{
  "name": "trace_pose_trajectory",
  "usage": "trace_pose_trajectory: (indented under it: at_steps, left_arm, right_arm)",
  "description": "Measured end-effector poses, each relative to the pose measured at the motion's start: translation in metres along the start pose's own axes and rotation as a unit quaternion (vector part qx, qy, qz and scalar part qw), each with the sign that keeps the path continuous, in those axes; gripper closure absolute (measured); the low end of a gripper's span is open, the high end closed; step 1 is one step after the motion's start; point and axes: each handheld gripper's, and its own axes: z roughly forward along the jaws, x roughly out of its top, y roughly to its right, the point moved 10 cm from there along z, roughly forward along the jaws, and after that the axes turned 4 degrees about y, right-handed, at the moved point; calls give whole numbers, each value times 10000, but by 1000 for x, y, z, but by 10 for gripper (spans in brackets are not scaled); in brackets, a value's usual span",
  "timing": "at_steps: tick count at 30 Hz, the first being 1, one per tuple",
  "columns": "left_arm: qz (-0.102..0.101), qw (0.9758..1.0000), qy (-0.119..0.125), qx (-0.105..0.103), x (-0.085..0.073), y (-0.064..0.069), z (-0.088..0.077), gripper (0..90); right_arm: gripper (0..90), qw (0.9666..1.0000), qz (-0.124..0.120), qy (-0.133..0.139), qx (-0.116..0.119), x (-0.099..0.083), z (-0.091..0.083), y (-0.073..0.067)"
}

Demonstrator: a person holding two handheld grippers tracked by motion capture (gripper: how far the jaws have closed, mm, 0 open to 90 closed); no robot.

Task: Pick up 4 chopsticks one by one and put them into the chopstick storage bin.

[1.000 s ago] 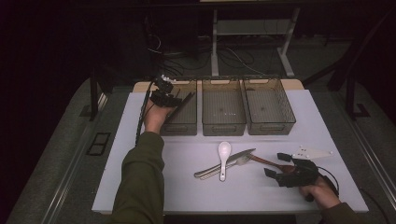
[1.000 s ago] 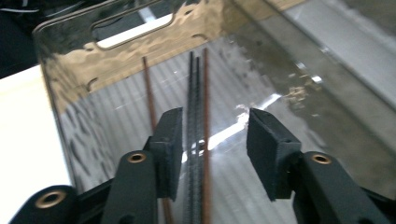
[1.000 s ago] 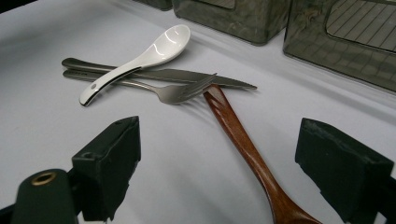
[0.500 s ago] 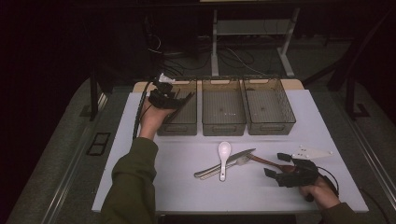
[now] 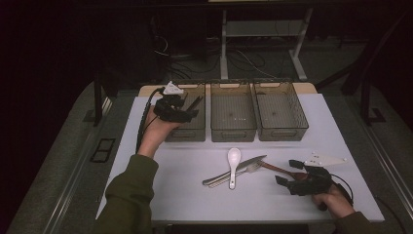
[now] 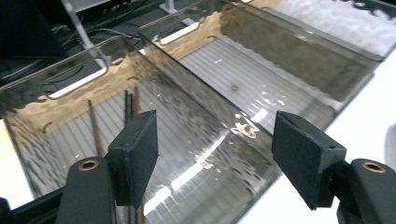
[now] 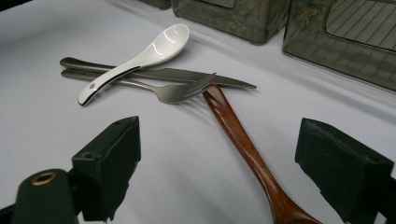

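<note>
Chopsticks (image 6: 131, 105) lie in the upper-left bin (image 5: 191, 127); left tongs (image 5: 187, 109) have just been opening, empty; right tongs (image 5: 291, 173) gape beside unsorted cutlery (image 5: 234, 168) at lower centre.

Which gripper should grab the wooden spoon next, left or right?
Right, probably. The right gripper sits open beside the cutlery pile, wooden spoon lying between its jaws. The left gripper, jaws just opening and empty, is over the left bin.
</note>
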Motion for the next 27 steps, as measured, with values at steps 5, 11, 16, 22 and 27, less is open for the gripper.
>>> trace_pose_trajectory:
  at_steps: [5, 11, 16, 22, 27]
  left_arm:
    - [70, 9999, 4, -119, -7, 13, -7, 266]
    - [150, 9997, 53, -188, -18, 27, -14, 234]
    - [218, 9994, 62, -262, -26, 38, -19, 212]
    - [239, 9991, 104, -349, -36, 52, -24, 193]
    - [198, 9988, 109, -427, -47, 63, -25, 177]
  right_arm:
    - [139, 10000, -1, 1, -4, 0, 0, 0]
    - [139, 10000, 5, 0, -6, 0, 0, 0]
    - [139, 10000, 3, -3, -8, 0, 0, 0]
    - [139, 10000, 2, 3, -16, 0, 0, 0]
    - [139, 10000, 8, -5, -13, 0, 0, 0]
